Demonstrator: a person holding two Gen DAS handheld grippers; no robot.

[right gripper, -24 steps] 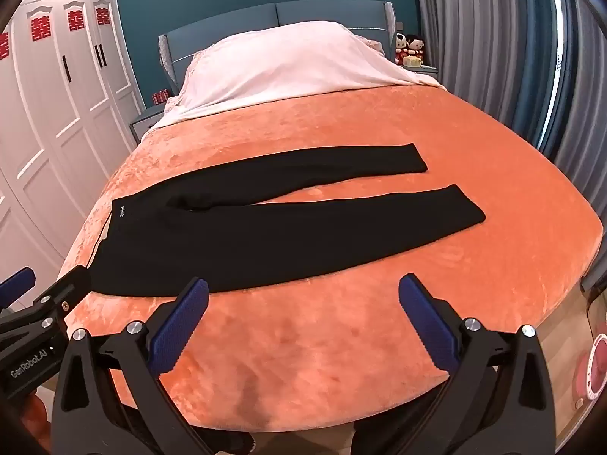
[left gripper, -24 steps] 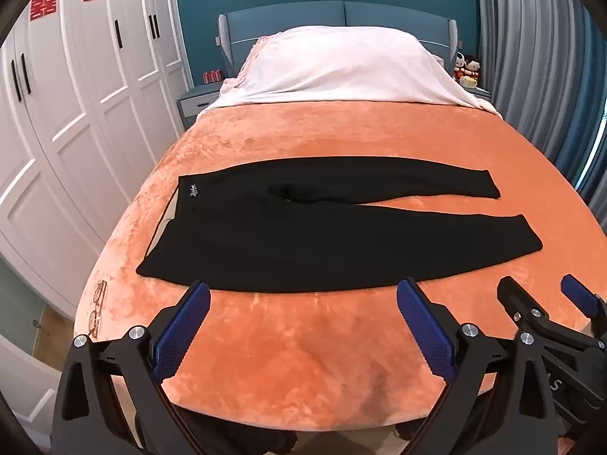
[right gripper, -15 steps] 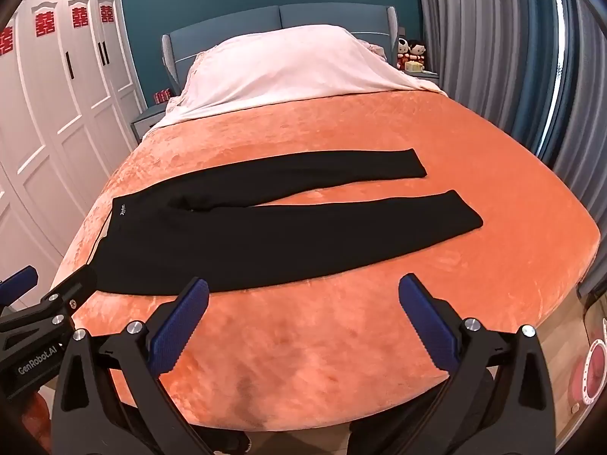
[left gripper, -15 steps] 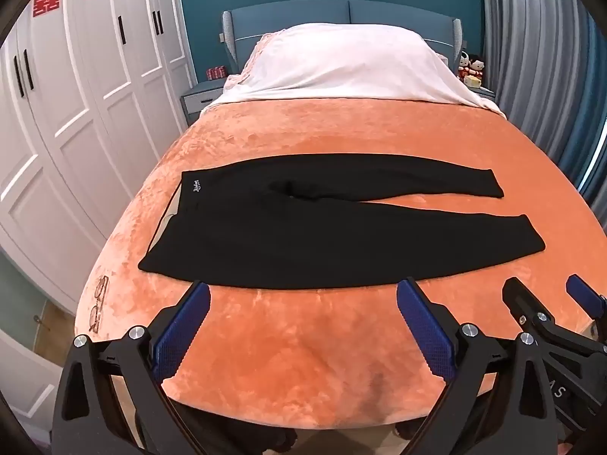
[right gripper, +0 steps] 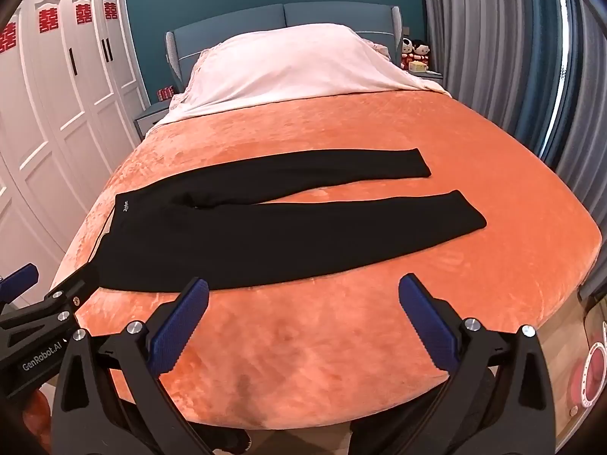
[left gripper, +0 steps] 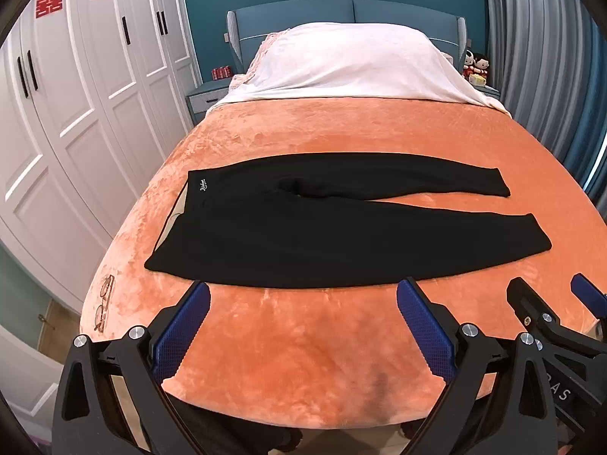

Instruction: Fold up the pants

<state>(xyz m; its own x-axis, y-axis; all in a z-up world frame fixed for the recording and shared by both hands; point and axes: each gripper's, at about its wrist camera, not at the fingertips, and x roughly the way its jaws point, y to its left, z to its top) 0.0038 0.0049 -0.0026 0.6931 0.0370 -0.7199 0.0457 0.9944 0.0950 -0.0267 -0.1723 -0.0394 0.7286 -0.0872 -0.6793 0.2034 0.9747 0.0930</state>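
black pants (left gripper: 303, 227) flat, unfolded on orange bed (left gripper: 341, 129) | waistband left, legs right, slightly apart | left tool (left gripper: 303, 303) wide, empty | right tool (right gripper: 303, 299) wide, empty

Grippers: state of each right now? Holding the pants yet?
Left gripper: open, empty, short of the black pants.
Right gripper: open, empty, its left pad just over the pants' near edge, not gripping.

Teal wall (left gripper: 212, 7), white wardrobes (left gripper: 76, 87), grey curtains (left gripper: 531, 57)
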